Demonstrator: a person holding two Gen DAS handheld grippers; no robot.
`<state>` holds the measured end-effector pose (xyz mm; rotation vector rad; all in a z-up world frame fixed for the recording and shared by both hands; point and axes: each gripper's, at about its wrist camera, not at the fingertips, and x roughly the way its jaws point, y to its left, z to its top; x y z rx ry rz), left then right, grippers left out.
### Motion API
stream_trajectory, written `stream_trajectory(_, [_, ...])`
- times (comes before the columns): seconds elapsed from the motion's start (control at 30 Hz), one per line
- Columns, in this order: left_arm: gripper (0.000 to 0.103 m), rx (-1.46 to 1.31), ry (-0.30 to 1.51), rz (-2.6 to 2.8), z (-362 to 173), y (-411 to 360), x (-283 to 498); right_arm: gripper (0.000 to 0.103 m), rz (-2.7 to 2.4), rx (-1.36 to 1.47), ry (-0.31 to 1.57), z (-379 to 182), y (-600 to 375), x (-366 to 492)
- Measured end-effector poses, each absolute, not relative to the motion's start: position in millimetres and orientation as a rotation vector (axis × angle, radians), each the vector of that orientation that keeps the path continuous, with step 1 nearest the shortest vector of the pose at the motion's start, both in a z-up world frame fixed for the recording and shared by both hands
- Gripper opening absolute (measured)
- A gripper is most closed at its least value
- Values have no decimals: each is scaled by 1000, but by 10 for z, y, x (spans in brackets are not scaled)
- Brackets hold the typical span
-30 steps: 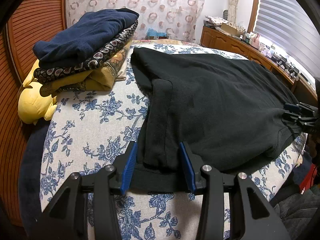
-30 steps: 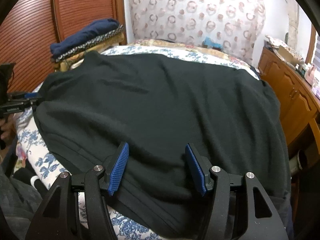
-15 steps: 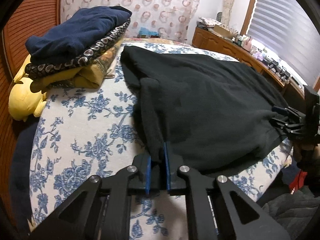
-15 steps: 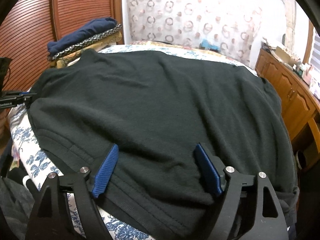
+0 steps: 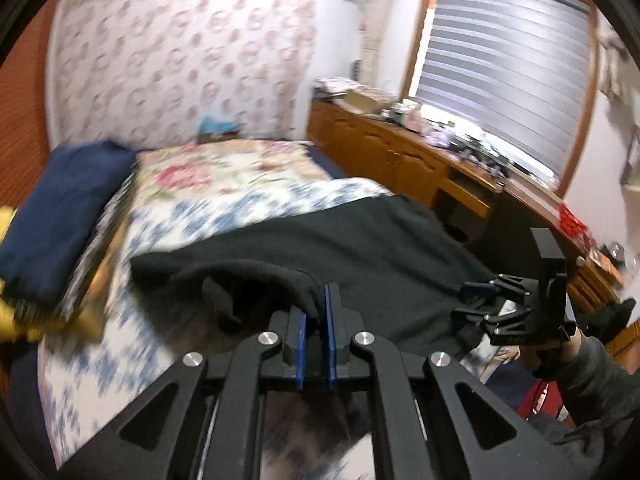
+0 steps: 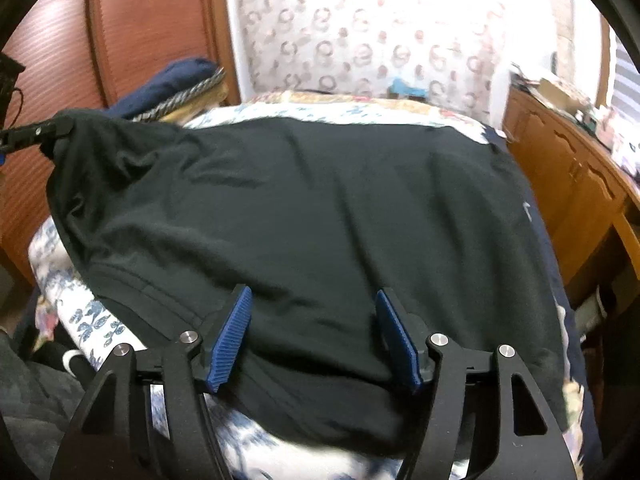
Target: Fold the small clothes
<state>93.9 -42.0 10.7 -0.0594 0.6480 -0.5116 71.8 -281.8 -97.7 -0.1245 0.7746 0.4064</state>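
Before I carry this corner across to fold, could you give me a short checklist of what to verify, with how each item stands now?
1. Left gripper shut on the black garment: ok, the cloth is pinched between the blue pads.
2. Left corner lifted off the bed: ok, the cloth hangs from the left gripper.
3. Right gripper gripping the hem: not ok, its jaws are closing with the cloth between them but do not press it yet.
4. Body of the garment lying flat: ok, only light wrinkles.
5. Folded pile apart from the garment: cannot tell, the raised corner hides the gap.
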Motion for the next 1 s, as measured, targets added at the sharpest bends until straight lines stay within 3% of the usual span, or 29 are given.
stream_trajectory(0.17, [4,2,636,-632,357,-1076,1262,55,377,-87,744,-866,-3172,588])
stream_trajectory(0.63, [6,192,651,-864,668,-2896,1465,50,261,-31,685,-656,-3889,221])
stream_trajectory(0.73, [10,214,688,-875,551,-3007,1505,50,238,-28,690,-678,-3990,223])
stream_trajectory(0.97, [43,197,696,-837,501,-2703,1488,50,215,-19,689,-658,-4081,226])
stream_trajectory(1.0, [43,192,700,-823,470,-2619,1499,50,214,-19,687,-648,-4082,234])
